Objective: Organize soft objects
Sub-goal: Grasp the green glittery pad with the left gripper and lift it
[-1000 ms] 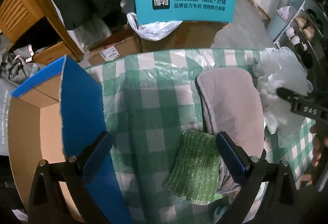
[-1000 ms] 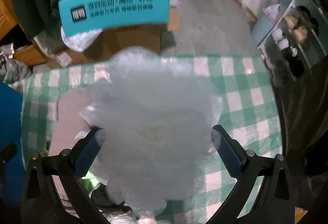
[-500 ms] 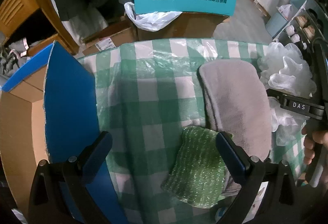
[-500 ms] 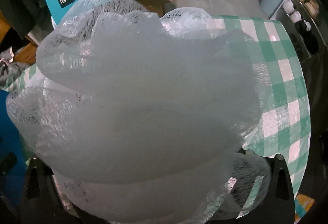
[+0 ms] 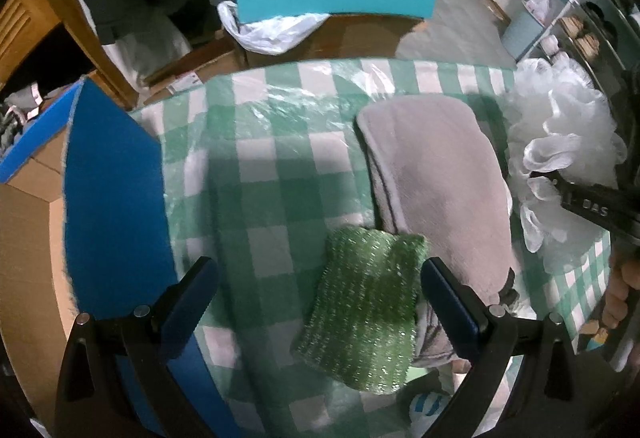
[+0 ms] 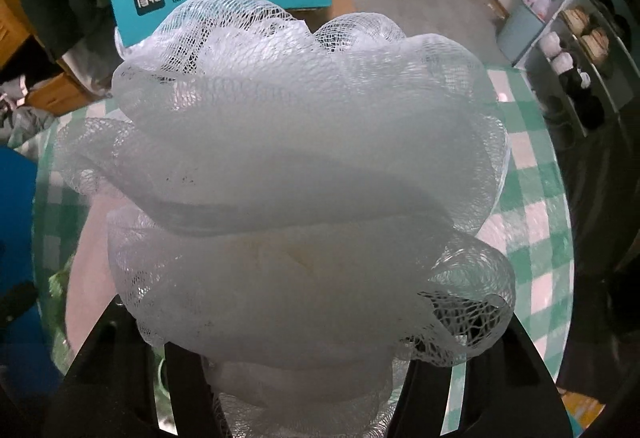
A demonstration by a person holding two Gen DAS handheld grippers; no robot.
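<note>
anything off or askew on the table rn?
Nothing spilled or damaged. Two small things: the green scrubber lies tilted, one edge riding up on the grey towel, and the white mesh pouf is bunched in the right claw, whose jaws have just been closing, hiding most of that view.

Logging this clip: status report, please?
Right gripper jaws just closing around white mesh pouf. Left gripper open above green sponge, grey towel. Nothing blocking.

A table point(image 5: 280, 165) wears a green and white check cloth under clear plastic. A grey towel point(image 5: 436, 173) lies on its right side. A green sponge point(image 5: 360, 314) lies near, its right edge on the towel.
</note>
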